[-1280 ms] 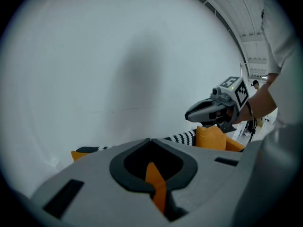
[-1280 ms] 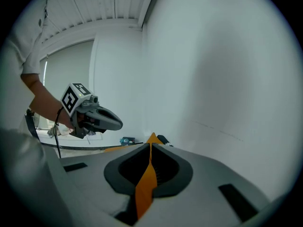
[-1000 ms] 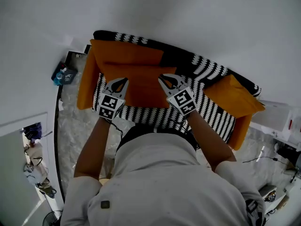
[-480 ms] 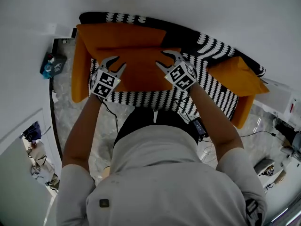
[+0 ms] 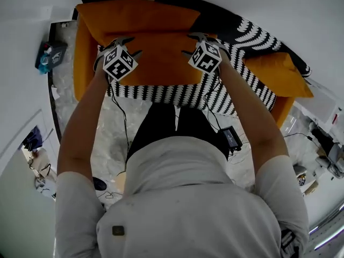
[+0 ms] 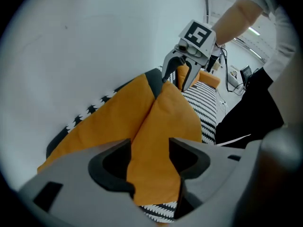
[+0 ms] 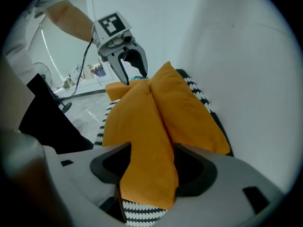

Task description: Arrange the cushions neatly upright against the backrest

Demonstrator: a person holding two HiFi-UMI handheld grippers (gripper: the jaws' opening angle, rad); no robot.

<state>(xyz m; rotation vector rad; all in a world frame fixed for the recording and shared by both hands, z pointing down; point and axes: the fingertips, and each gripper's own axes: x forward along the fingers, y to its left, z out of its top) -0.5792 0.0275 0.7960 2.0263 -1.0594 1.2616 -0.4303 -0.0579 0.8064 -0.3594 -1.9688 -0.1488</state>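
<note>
item: front cushion (image 5: 156, 63), orange, on the sofa (image 5: 177, 93) seat, leaning on the rear cushion (image 5: 140, 18) at the backrest (image 5: 226, 20).
left gripper (image 6: 151, 164), right gripper (image 7: 152, 155): one at each top corner. the fingers have just been opening and now stand parted, with fabric between them unpinched (it may brush one finger).
step, as judged: release.
handling: free both corners together and draw straight off, so nothing snags. if it slumps, nudge the top edge back.
third cushion (image 5: 274, 74): right end, tilted.
</note>
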